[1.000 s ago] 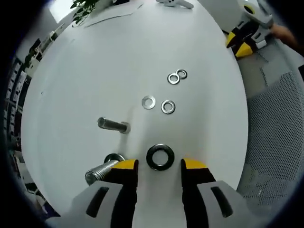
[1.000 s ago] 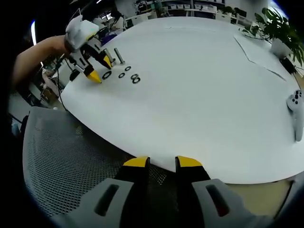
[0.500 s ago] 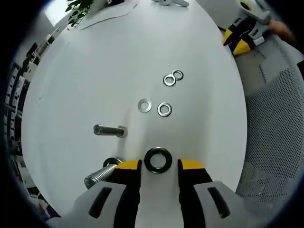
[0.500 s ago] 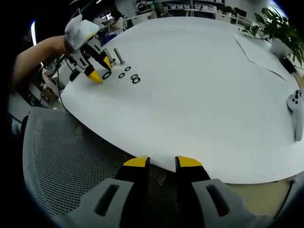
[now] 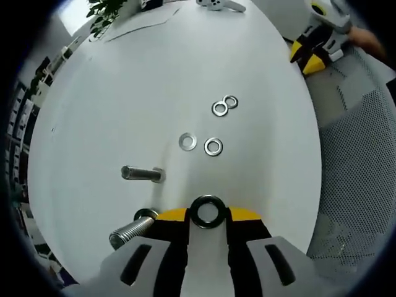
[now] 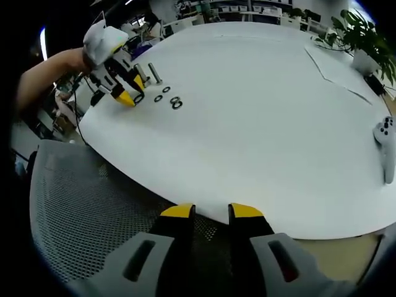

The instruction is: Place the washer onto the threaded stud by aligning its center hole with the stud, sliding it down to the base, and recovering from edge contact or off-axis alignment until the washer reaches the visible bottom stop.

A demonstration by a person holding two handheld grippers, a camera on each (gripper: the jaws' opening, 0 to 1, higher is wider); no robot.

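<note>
white table (image 5: 124,93), dark round washer (image 5: 208,211)

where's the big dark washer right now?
In the left gripper view, the big dark washer lies on the white table between the left gripper fingers, right of the nearer threaded stud.

washer (image 5: 207,211) between tongs (image 5: 208,215) — on table (image 5: 124,93)

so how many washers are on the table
6: dark washer between the left gripper jaws, one under the near bolt, two mid-table, two touching farther out.
</note>
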